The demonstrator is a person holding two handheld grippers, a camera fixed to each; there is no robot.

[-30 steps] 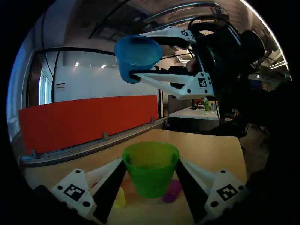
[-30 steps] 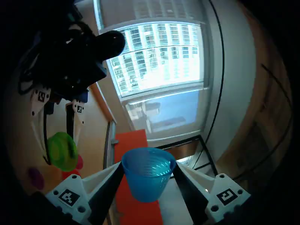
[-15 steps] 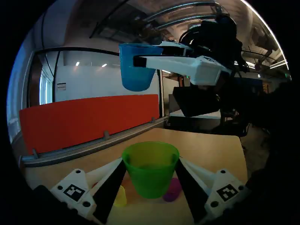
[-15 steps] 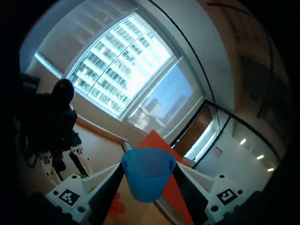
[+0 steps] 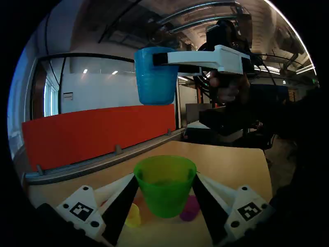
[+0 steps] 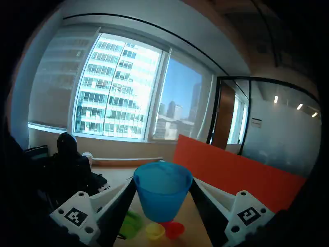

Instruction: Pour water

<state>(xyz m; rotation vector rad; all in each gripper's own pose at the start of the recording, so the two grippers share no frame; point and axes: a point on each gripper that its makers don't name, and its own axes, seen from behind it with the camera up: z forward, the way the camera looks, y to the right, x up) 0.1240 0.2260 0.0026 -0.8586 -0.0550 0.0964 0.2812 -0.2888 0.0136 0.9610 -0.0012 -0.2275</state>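
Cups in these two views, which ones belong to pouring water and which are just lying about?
In the job: blue cup in the right gripper; green cup in the left gripper.
Lying about: yellow cup, purple cup, red cup, on the table.

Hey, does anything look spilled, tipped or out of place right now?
Nothing stands out. The blue cup is upright in the right gripper, the green cup is upright in the left gripper, and I see no spill on the table.
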